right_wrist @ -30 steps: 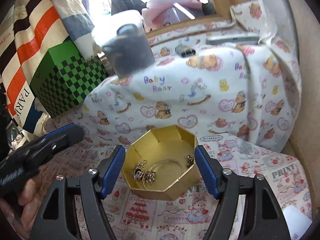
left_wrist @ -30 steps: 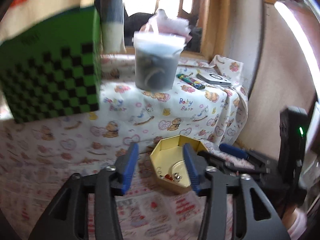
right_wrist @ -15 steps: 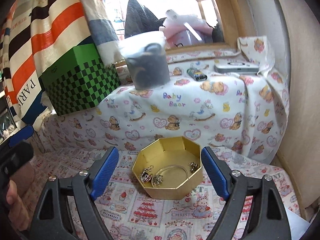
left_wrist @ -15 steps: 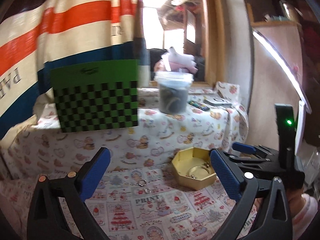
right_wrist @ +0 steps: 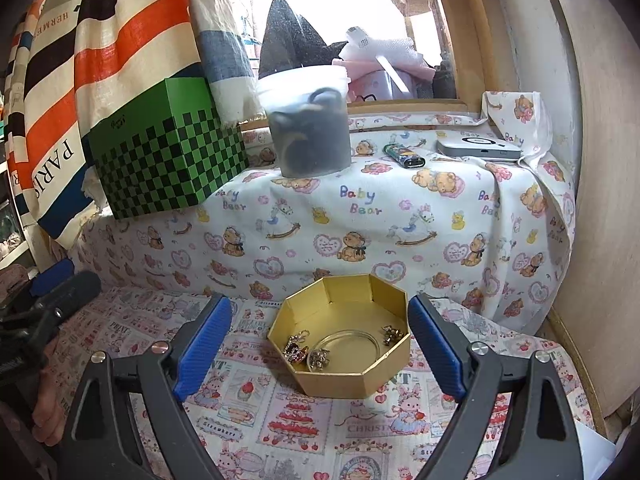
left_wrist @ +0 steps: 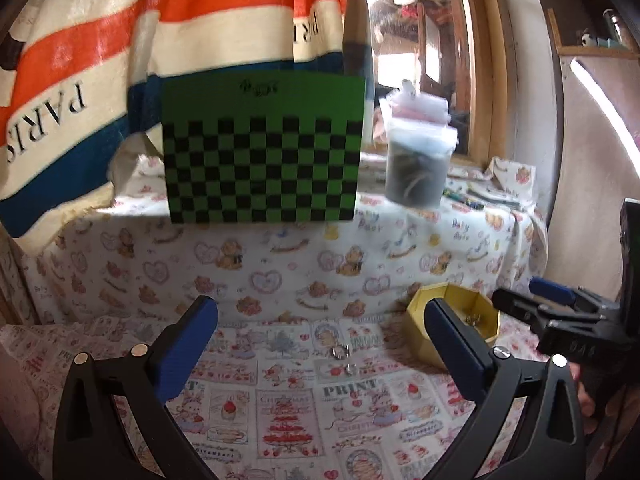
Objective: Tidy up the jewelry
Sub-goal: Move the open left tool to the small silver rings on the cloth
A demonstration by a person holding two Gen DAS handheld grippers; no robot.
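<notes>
Opening wider, right gripper flanked the gold box without touching it, bangle and charms inside. Left gripper gaped wide, nothing gripped, over two rings left of the box.

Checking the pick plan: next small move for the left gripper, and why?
Probably ease the left gripper forward and down over the small rings on the printed cloth. Its jaws are wide and empty, the rings lie loose just ahead between them, and other pieces already sit in the gold box.
</notes>
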